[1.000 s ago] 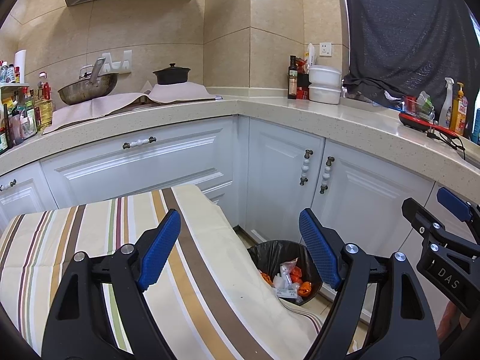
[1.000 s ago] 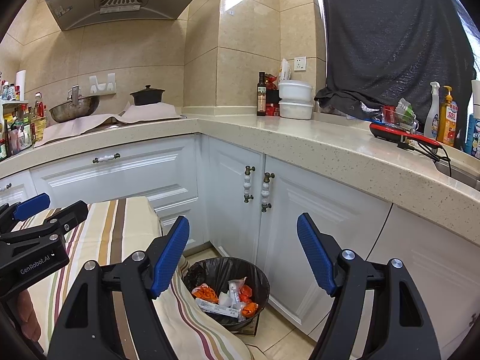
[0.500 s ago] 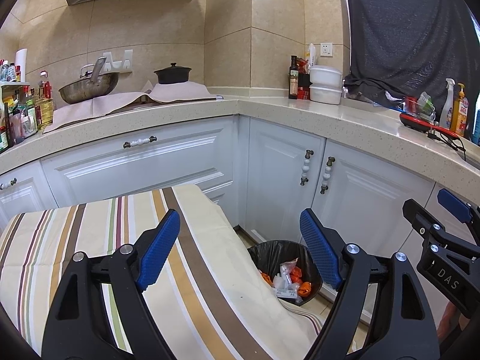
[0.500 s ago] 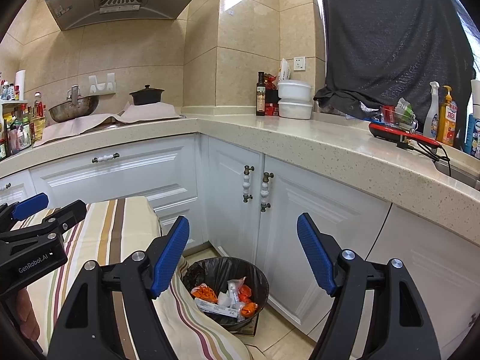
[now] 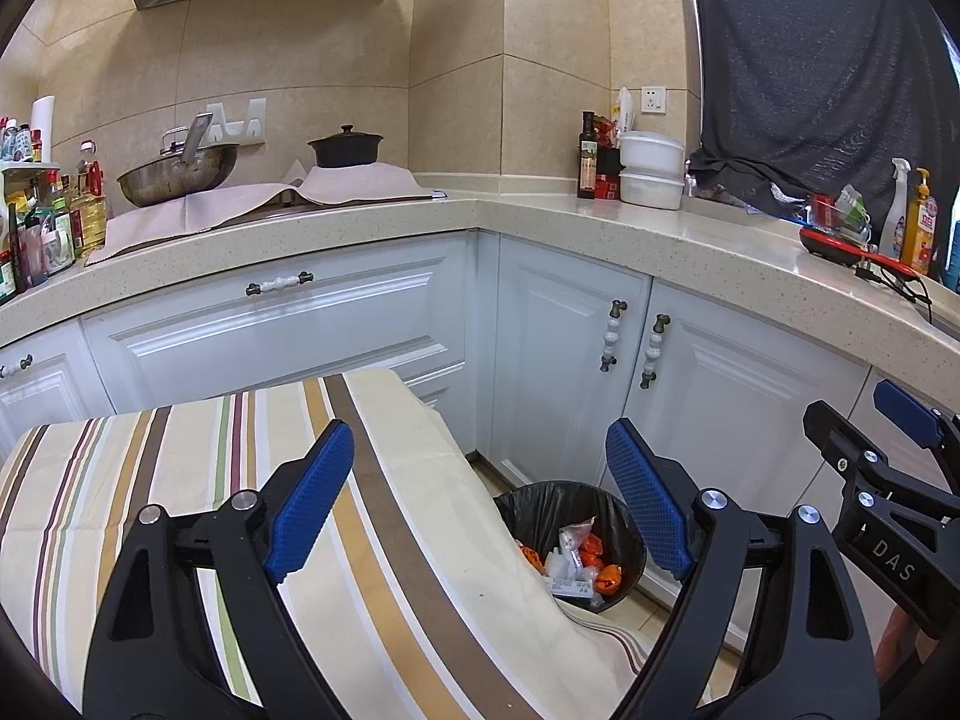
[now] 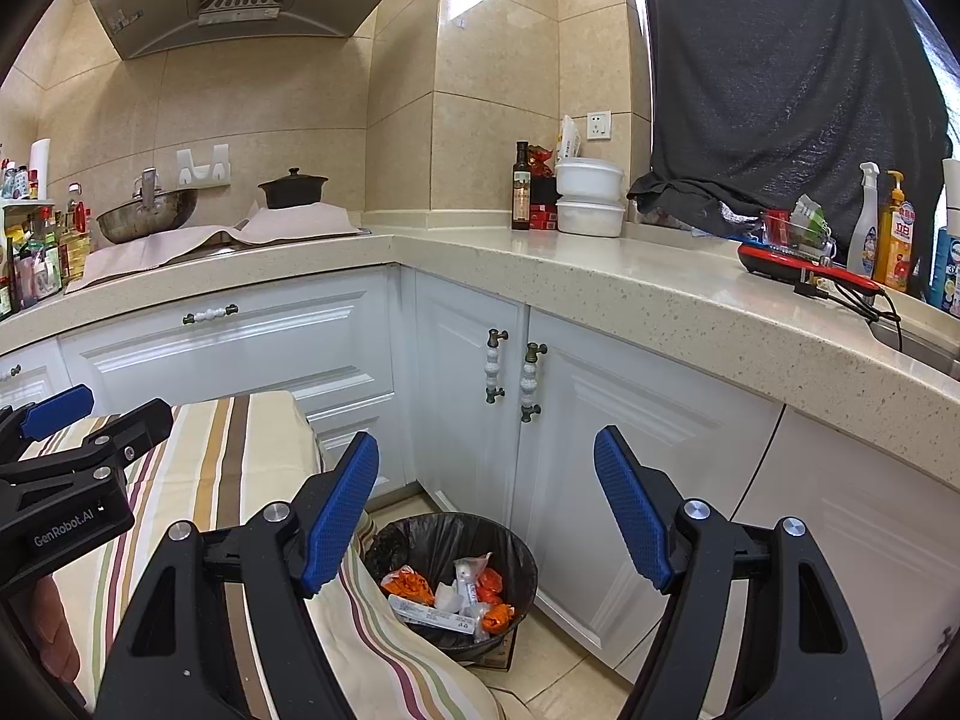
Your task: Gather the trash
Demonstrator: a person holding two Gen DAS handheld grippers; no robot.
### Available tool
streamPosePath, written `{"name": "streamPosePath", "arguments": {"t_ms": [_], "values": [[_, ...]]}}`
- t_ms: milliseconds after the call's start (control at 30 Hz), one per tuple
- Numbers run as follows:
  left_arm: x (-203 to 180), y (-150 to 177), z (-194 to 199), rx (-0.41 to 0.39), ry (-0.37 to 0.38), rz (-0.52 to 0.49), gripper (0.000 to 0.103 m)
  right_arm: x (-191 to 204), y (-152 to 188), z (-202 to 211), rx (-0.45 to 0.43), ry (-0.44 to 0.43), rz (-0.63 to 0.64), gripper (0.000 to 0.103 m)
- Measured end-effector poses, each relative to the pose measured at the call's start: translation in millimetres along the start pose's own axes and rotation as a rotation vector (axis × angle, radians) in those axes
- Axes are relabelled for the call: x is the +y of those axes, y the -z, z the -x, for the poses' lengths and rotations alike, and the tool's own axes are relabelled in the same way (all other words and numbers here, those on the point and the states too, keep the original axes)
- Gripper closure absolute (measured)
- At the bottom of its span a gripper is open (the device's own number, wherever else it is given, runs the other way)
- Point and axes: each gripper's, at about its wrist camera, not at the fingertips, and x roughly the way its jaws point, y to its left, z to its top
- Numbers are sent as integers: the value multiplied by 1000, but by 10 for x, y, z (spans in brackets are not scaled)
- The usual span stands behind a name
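Currently both tools are held above the striped cloth (image 5: pixel 198 480) that covers a low surface by the white cabinets. Left hand-held gripper (image 5: pixel 477 501): jaws wide apart, nothing between the blue pads (image 5: pixel 309 501). Right hand-held gripper (image 6: pixel 486 516): likewise spread, nothing held.

Trash bin (image 6: pixel 441 531), black-lined, stands on the floor in the corner where the two cabinet runs meet, just beside the cloth's hanging edge. Trash (image 6: pixel 456 597) is seen inside: orange wrappers, clear plastic, a white printed packet. No loose trash can be made out on the cloth from either view, so collection is judged finished or nearly so; what lies below the frame cannot be told.

Risks noted:
- The cloth hem drapes against the bin rim; a tug on the fabric could tip the light bin or drag the liner.
- Any further drop released from this height could glance off the rim and land on the floor.
- The red appliance (image 6: pixel 798 267) sits near the counter front edge with its cord trailing; a high swing of the right tool could catch it
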Motion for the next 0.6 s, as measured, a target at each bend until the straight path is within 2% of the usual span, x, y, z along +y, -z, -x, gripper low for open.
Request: {"name": "streamPosePath", "arguments": {"t_ms": [600], "values": [[-17, -34, 51, -45, -5, -11, 9, -6, -3, -4, -1, 1, -1, 31]]}}
